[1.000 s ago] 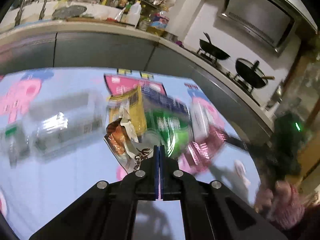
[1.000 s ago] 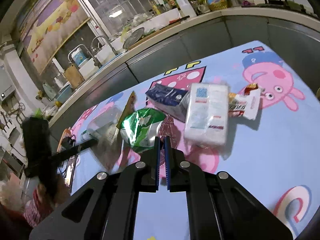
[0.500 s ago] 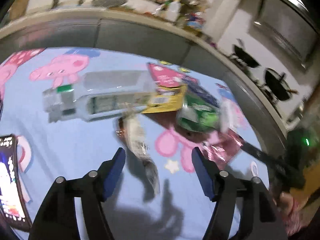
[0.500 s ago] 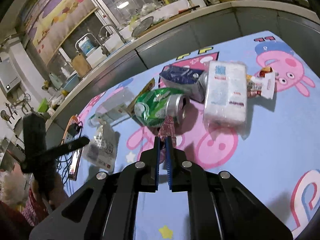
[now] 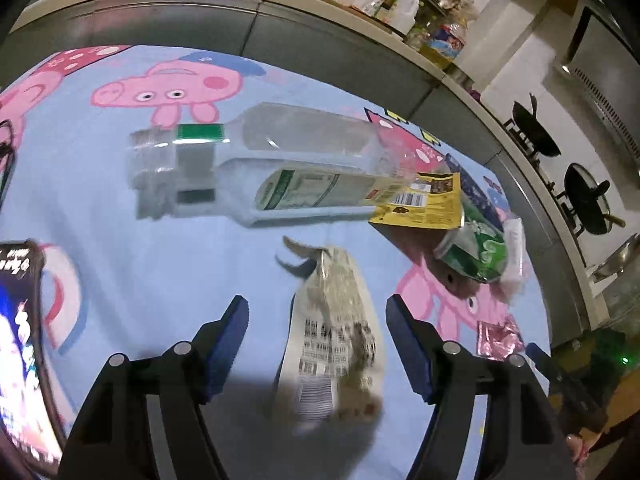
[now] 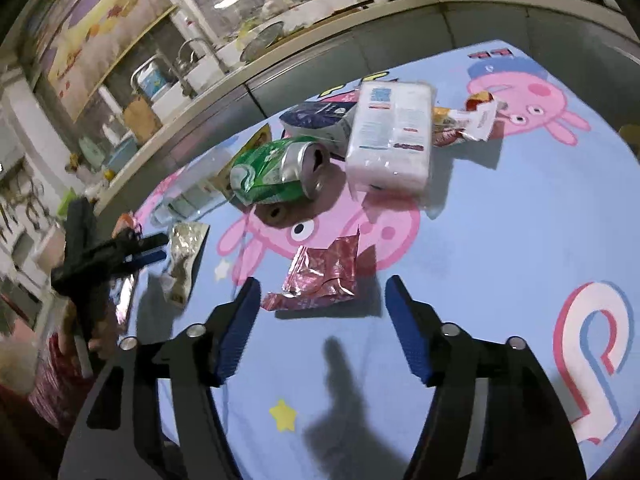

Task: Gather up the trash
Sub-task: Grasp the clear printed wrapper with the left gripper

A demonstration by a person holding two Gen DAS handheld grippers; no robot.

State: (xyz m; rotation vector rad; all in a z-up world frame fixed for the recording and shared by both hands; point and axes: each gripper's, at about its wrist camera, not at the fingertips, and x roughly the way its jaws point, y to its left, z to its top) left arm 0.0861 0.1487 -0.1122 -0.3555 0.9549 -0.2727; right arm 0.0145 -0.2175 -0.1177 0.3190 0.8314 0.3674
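My left gripper (image 5: pixel 318 320) stands open over the blue cartoon tablecloth (image 5: pixel 120 260). A crumpled whitish wrapper with barcodes (image 5: pixel 336 332) lies loose between its fingers, untouched by the pads. The right gripper (image 6: pixel 322 304) has its jaws opening; a pink foil wrapper (image 6: pixel 320 276) lies free on the cloth just past the tips. Behind it are a crushed green can (image 6: pixel 276 176), a white tissue pack (image 6: pixel 392 140), a dark blue packet (image 6: pixel 320 118) and a torn snack wrapper (image 6: pixel 464 124). The left wrist view also shows a clear plastic bottle (image 5: pixel 260 160) on its side and a yellow packet (image 5: pixel 420 200).
A phone (image 5: pixel 16 340) lies at the cloth's left edge. In the right wrist view a hand (image 6: pixel 80 340) holds the left gripper (image 6: pixel 162 247) at the left. A grey counter (image 5: pixel 280 20) with bottles runs behind, with pans on a stove (image 5: pixel 560 168) at right.
Both grippers were shut on wrappers and have opened. The left let the whitish wrapper drop to the cloth; the right let go of the pink foil. Both sank closer to the table.
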